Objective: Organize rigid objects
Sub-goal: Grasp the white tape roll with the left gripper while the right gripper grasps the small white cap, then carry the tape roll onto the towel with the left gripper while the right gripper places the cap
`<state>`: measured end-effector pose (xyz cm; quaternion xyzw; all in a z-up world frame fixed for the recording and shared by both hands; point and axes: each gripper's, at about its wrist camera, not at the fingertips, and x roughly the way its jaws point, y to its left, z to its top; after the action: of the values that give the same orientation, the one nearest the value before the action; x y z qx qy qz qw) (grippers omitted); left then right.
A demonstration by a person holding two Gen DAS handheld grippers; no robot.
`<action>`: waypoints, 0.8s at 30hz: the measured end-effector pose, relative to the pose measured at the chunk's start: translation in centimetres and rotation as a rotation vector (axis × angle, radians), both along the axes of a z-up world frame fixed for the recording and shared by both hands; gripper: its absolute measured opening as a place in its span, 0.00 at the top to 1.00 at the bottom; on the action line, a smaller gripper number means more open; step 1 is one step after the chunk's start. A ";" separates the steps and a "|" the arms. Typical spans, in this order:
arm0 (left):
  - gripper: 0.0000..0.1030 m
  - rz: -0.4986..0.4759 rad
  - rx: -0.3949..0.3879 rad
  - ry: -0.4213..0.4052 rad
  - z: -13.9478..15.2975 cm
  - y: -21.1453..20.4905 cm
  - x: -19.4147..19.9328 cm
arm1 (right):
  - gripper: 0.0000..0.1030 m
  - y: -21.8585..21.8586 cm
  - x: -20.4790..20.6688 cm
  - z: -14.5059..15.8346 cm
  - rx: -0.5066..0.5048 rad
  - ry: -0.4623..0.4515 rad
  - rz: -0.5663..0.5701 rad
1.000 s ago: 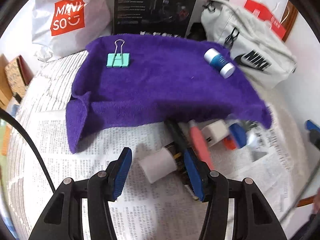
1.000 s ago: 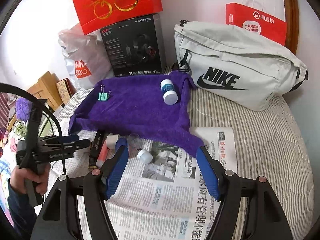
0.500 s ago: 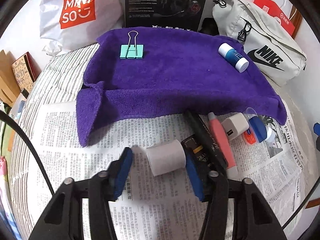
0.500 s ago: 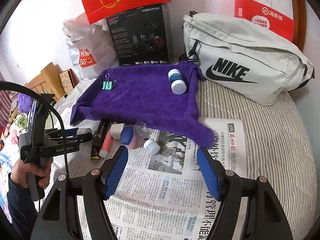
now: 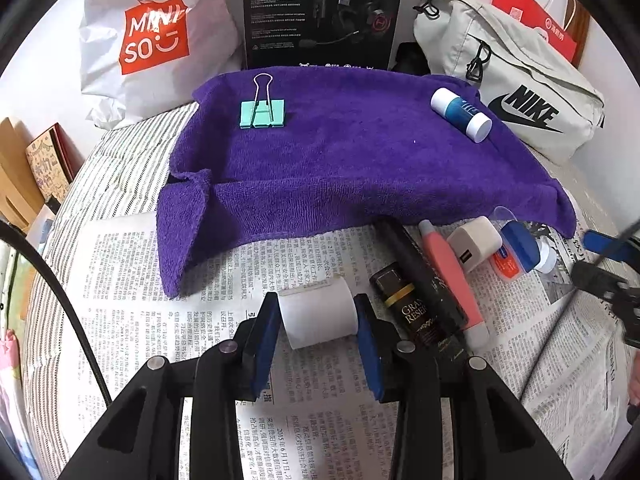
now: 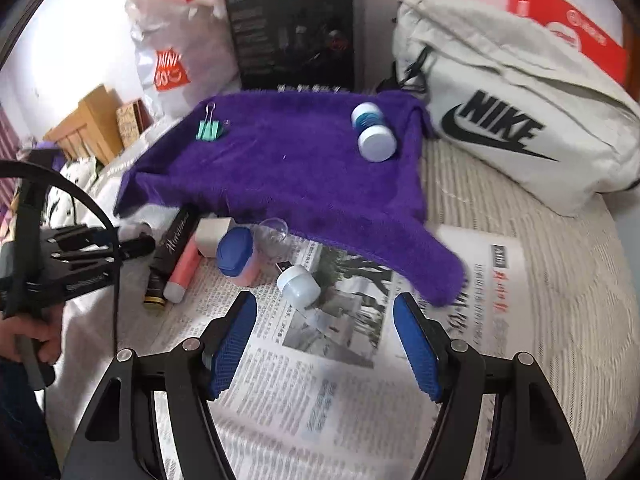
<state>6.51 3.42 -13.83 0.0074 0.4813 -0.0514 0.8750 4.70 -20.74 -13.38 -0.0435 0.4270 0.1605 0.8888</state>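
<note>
On newspaper (image 5: 120, 320), left wrist view: small white paper roll (image 5: 318, 312), lying sideways, pinched end to end by left gripper (image 5: 318, 326). Probably light and crushable; flat ends look the safest hold. Alongside: black "GRAN RESER…" box (image 5: 412, 312). Behind purple towel (image 5: 360, 168): white "MINISO" bag (image 5: 156, 36).

Right wrist view: right gripper (image 6: 324, 344) spread wide, empty, before small white-capped jar (image 6: 298, 284). Grey "NIKE" pouch (image 6: 500, 128); headset box, lettering blurred.

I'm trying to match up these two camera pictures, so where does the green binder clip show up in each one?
Left wrist: binder clip sits upper left of centre, on the far left part of the purple towel.
Right wrist: binder clip sits upper left, on the towel's far left corner.
Shared landmark: the blue and white bottle on the towel's right side.
</note>
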 end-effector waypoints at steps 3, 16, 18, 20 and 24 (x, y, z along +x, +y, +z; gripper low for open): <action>0.66 -0.001 -0.008 -0.006 0.0 0.2 -0.1 | 0.48 0.9 0.9 -1.3 -0.055 0.009 0.022; 0.66 0.004 -0.044 -0.034 0.1 0.6 -1.0 | 0.71 2.6 1.6 -2.6 -0.056 -0.045 0.075; 0.66 0.007 -0.053 -0.042 0.1 0.7 -1.1 | 0.77 2.4 1.6 -2.6 -0.052 -0.049 0.064; 0.66 0.005 -0.056 -0.048 0.2 0.7 -1.3 | 0.77 2.2 1.7 -2.6 -0.048 -0.037 0.062; 0.66 0.010 -0.064 -0.044 0.4 0.9 -1.5 | 0.77 1.6 1.5 -2.2 -0.024 -0.014 0.042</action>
<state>5.02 4.35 -13.44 -0.0219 0.4601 -0.0625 0.8854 6.22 -19.14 -15.56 -0.0643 0.4216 0.1740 0.8876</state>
